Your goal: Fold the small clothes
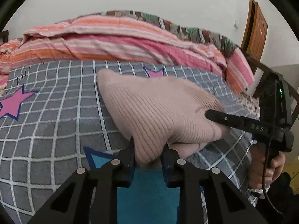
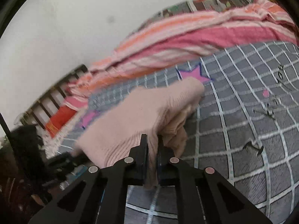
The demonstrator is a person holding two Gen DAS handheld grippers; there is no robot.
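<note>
On a bed (image 1: 56, 112) covered by a grey checked sheet, one ribbed pink knit garment (image 1: 158, 112) is being held up off the sheet near the bed's middle by two black tongs. Seen from the left wrist, the left gripper (image 1: 148, 149) is pinching a thick fold of the knit, while the right gripper (image 1: 211, 114) is biting its right edge and a hand (image 1: 269, 169) is gripping the handle. Only the right wrist view is showing the right jaws nearly together on a thin fold. One crumpled striped pink-and-orange blanket (image 1: 112, 37) is lying along the far edge. A brown door (image 1: 256, 24) is showing only on the left view.
</note>
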